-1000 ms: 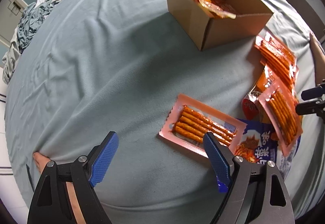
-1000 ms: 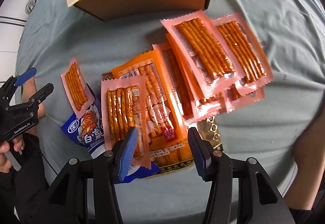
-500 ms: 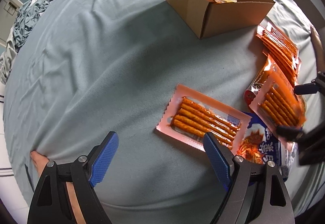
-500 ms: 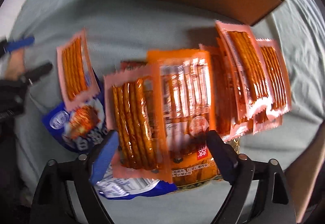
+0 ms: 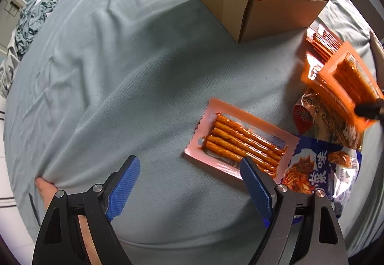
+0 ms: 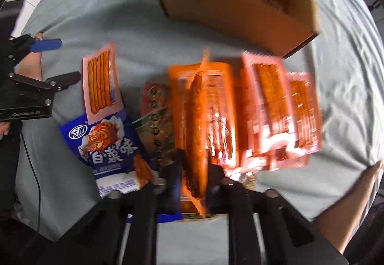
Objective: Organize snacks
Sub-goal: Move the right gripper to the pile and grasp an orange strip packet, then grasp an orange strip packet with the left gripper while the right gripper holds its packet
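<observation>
- Closed tight, my right gripper (image 6: 194, 183) had just snapped its jaws shut on the near end of a pink packet of spicy sticks (image 6: 198, 125); the packet stood edge-on between the pads, its long axis running away from me toward the cardboard box (image 6: 242, 13).
- My left gripper (image 5: 189, 183) hung over the bed sheet (image 5: 115, 77) with its jaws spread wide and nothing between them.
- One flat stick packet (image 5: 240, 142) lay just beyond my left fingertips (image 5: 254, 185), its sticks slanting toward the right side of the bed, one corner resting on the blue kimchi bag (image 5: 321, 169).
- The rest of the loose heap (image 6: 276, 109), pink and orange packets overlapping, lay on the sheet between my right gripper and the box, with a brown patterned pouch (image 6: 153, 116) underneath.
- The box sat toward the far edge of the bed, open-topped, with some wrappers already inside.
- Judging by this, the held packet pointed almost straight at the box, so the right hand was the nearer one for the drop; it looked to need only a lift over the near wall.
- The view from my right wrist was blurred, so I could not tell whether a second packet had been pinched along with the first.
- A person's bare foot (image 5: 45, 188) showed at the near left edge of the sheet.
</observation>
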Tool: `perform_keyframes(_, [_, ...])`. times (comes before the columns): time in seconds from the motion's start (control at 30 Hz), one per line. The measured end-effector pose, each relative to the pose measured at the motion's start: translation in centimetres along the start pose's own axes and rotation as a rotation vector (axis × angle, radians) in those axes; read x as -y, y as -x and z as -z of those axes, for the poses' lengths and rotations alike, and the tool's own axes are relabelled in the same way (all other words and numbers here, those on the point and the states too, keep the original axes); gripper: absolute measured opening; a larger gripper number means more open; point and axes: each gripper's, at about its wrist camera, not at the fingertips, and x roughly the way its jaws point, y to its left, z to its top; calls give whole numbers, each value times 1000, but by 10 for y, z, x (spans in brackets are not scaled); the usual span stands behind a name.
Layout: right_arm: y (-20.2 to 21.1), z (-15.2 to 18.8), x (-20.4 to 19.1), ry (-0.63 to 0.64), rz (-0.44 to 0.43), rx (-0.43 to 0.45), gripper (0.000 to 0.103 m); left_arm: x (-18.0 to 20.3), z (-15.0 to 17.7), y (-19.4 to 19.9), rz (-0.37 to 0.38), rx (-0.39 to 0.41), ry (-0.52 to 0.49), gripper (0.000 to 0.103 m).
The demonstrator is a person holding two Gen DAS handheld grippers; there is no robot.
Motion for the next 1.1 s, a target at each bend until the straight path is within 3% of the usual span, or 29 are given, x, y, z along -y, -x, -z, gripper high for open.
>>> perform_keyframes(0.23, [55,10,41,-105,-99,135,5,-3,-4,-14,115,-78,81,86])
perform_keyframes(0.5, [85,23,70,-175,-125,180,5,-22,-12,-46,239,-209,357,87])
perform_keyframes(0.6, [84,24,72,-180,-128,179,5,-19,-18,-53,235,-232,391,102])
perform_keyframes(0.77, [80,22,78,-195,-118,165,5,0,-32,-69,72,-295,402,103])
perform_keyframes(0.97, [68,21,75,-185,-97,147,5,7,-42,-74,46,-289,402,103])
perform_keyframes(1.07, [63,21,74,-178,-87,139,5,13,-42,-66,58,-246,334,92])
perform_keyframes(1.1, [62,20,74,-177,-85,139,5,18,-44,-61,63,-236,307,80])
